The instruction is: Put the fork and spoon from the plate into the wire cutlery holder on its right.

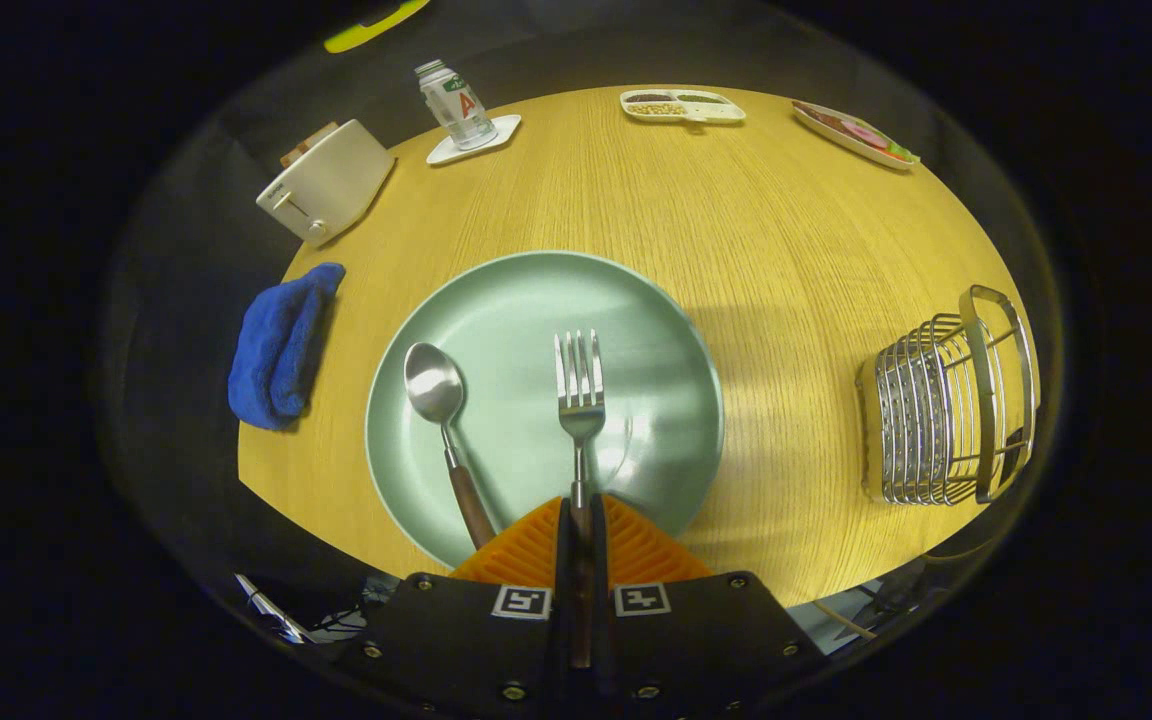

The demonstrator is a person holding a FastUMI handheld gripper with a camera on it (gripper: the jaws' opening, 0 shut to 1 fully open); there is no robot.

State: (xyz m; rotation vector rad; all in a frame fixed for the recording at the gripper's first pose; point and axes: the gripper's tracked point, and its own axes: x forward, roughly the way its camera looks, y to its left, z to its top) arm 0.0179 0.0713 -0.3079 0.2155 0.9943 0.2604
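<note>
A pale green plate (636, 330) lies on the wooden table just ahead of my fingers. My gripper (581, 520) is shut on the brown handle of the fork (580, 390), whose tines point away over the plate's middle. The spoon (441, 420), with a brown handle, rests on the plate left of the fork, its bowl facing up. The wire cutlery holder (946, 410) stands on the table to the right of the plate, well apart from it. I cannot tell whether the fork is lifted off the plate or resting on it.
A blue cloth (281, 345) lies left of the plate. Beyond it are a white toaster (326, 182), a bottle (456, 100) on a white coaster, a divided snack tray (681, 105) and a patterned dish (854, 132) at the far edge.
</note>
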